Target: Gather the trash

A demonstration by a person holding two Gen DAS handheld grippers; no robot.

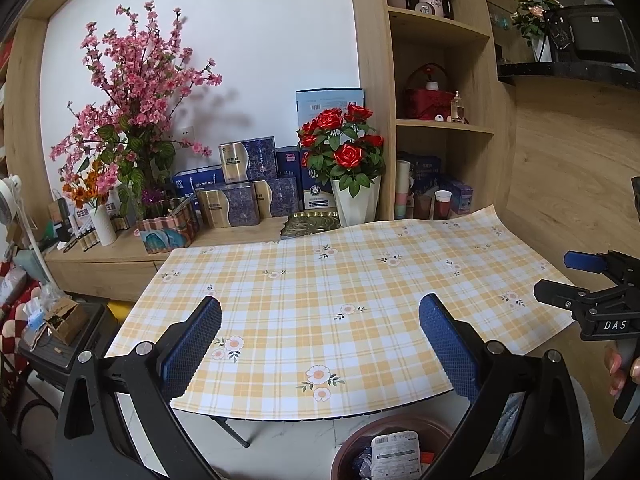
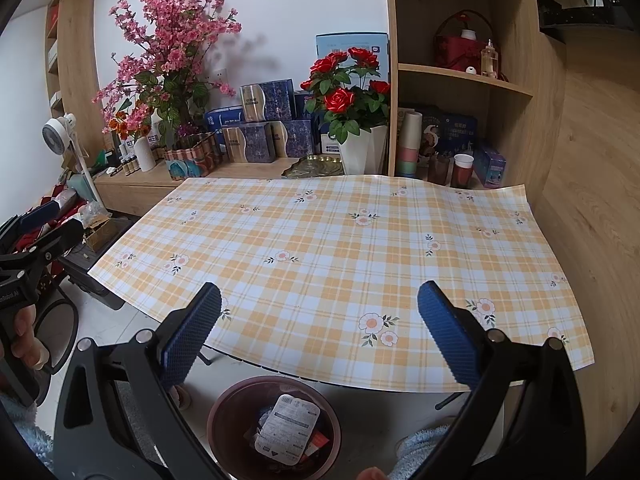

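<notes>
I see a lived-in home room: wooden shelving (image 2: 464, 76) with jars and gift boxes, artificial roses (image 2: 344, 92) in a vase, a checked floral tablecloth (image 2: 320, 240) covering the surface.

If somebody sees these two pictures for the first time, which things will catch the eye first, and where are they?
The yellow-and-white checked tablecloth with small flowers fills the middle, bare of objects. Behind it, on the wooden counter, stand a tall pink blossom arrangement at the left and red roses in a white pot beside the shelves. Below the table's near edge, a round brown trash bin on the floor holds a white printed package.
</notes>
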